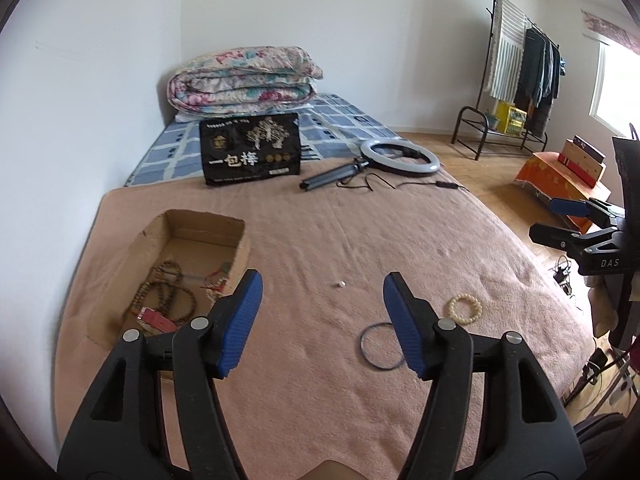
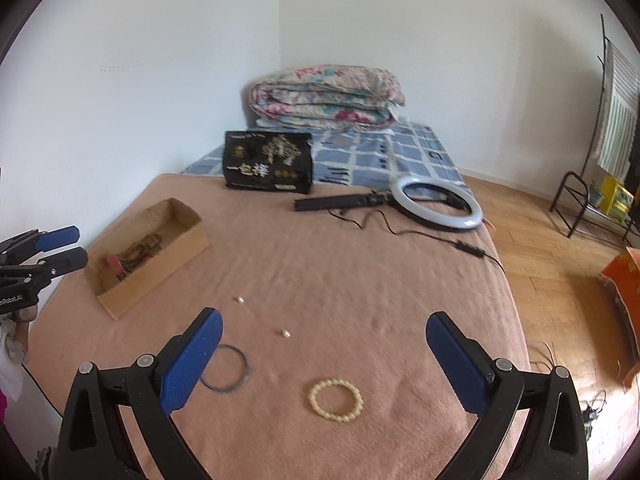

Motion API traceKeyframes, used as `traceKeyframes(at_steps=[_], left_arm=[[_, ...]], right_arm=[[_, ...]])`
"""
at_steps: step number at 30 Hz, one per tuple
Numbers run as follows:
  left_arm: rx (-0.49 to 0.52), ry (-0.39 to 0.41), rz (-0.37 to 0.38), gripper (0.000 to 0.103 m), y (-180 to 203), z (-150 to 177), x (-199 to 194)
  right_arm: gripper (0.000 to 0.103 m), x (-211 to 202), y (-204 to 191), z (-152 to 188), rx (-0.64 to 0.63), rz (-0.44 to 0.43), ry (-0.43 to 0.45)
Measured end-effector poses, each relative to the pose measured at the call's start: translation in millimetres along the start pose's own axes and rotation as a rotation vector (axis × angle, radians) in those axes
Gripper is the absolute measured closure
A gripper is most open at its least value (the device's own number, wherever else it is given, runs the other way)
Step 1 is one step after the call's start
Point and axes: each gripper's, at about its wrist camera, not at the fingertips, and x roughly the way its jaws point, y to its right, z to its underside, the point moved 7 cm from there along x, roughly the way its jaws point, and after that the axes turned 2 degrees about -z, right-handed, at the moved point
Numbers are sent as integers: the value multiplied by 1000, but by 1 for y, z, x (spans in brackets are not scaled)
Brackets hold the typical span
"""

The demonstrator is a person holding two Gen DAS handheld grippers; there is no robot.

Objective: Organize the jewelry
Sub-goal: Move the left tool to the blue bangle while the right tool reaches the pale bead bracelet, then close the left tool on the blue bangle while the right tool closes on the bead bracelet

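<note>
An open cardboard box [image 1: 204, 225] [image 2: 160, 276] sits on the pink blanket at the left, holding brown bead strings [image 1: 166, 292] and a red piece. My left gripper [image 1: 323, 280] is open just right of the box, nothing between its fingers. A small pearl [image 1: 341, 284] lies on the blanket ahead of it; the right wrist view shows two pearls [image 2: 240, 300] [image 2: 285, 333]. A thin dark ring [image 1: 374, 346] [image 2: 224, 368] and a cream bead bracelet [image 1: 464, 307] [image 2: 336, 400] lie on the blanket. My right gripper [image 2: 325, 316] is wide open above the bracelet, holding nothing.
A black printed bag [image 1: 250, 148], a ring light [image 2: 436, 204] with its cable, and a folded floral quilt [image 1: 244, 80] lie farther back on the bed. The wall runs along the left. Right of the bed edge are wooden floor, a clothes rack [image 1: 520, 60] and an orange-covered box [image 1: 560, 184].
</note>
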Motion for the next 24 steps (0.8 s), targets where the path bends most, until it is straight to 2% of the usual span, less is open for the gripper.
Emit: traceKeyframes(at_steps=[10,16,20,24], left_arm=[[18,-99,59,34,29,32,41],[18,-170,101,33,44,56,68],[40,-223,142,27,60,74,83],[66,-265,153,27,74,90,100]], right_arm=[[0,21,38,44,34,46,-73],[0,37,49,68,41,43,-114],[0,48,54,81,64,21,-134],[0,57,56,91,70,8,-146]])
